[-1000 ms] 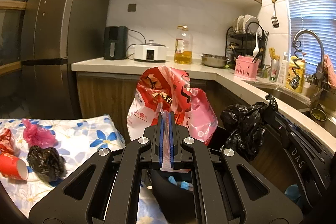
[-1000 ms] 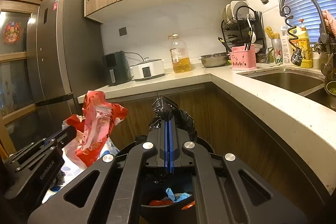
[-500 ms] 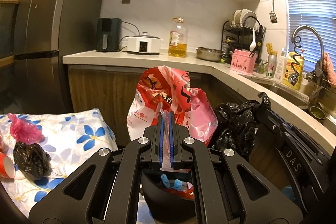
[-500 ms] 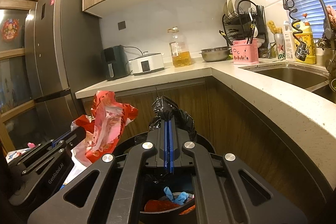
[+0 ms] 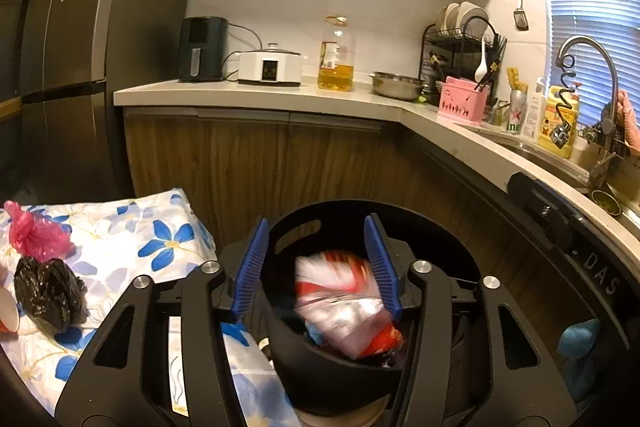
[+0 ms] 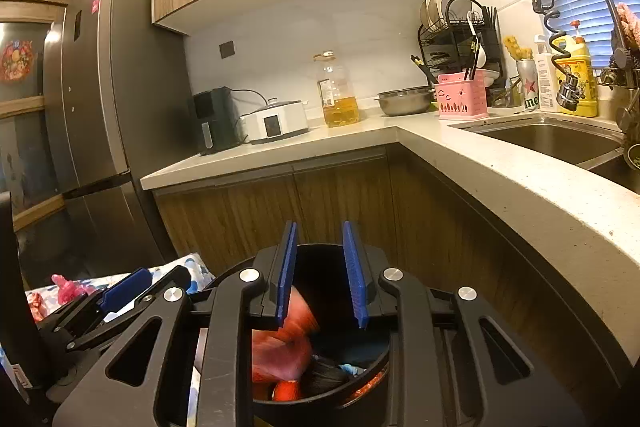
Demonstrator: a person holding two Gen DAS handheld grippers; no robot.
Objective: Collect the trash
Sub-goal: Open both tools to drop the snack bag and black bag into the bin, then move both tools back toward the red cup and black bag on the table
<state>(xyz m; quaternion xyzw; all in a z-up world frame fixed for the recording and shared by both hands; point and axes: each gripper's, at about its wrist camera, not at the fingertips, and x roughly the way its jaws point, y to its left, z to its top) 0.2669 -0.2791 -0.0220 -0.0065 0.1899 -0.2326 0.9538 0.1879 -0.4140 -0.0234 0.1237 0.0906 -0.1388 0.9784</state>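
Observation:
My left gripper (image 5: 315,221) hangs over a black trash bin (image 5: 440,227), its jaws opening with nothing pressed between the blue pads. A red and white plastic bag (image 5: 340,303), blurred, drops into the bin below them. My right gripper (image 6: 319,225) is over the same bin (image 6: 376,375), jaws also opening and holding nothing. The red bag (image 6: 288,339) shows as a blur under it, beside dark trash inside. On the floral cloth (image 5: 160,239) at the left lie a pink bag (image 5: 36,231), a black bag (image 5: 48,291) and a red cup (image 5: 8,315).
An L-shaped kitchen counter (image 5: 280,99) runs behind and to the right of the bin, with wooden cabinet doors (image 5: 248,163) close behind it. A sink (image 6: 552,143) and tap are at the right. A dark fridge (image 5: 72,67) stands at the left.
Both grippers went from shut to open. The red and white bag left the left gripper and the black bag left the right one; both fell toward the bin. The left gripper moved down.

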